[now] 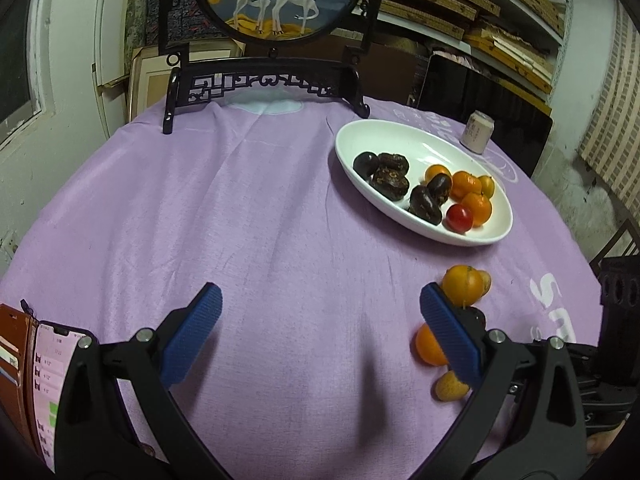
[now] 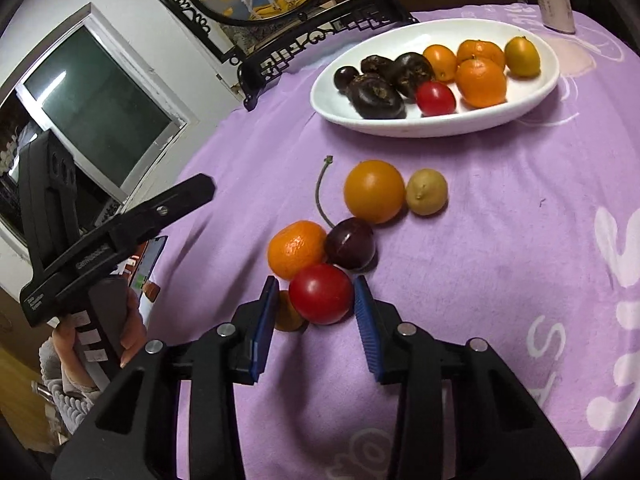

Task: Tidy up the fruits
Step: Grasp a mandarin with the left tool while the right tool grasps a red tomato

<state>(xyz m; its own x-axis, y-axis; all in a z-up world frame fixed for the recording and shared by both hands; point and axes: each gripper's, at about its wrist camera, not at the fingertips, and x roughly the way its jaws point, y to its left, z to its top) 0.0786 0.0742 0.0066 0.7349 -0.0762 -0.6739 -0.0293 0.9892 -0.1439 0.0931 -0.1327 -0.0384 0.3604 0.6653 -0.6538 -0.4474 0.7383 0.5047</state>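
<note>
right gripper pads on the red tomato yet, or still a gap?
Cannot tell. In the right wrist view the right gripper brackets the red tomato; both blue pads sit at its sides with no clear gap, but firm contact is not plain.

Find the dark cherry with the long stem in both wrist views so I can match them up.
Left wrist view: lower right, the cherry is mostly hidden behind the left gripper's right finger, below a round orange fruit.
Right wrist view: centre, the cherry lies on the purple cloth, just above the red tomato between the right gripper fingers.
Shared landmark: the white oval dish of fruit.
</note>
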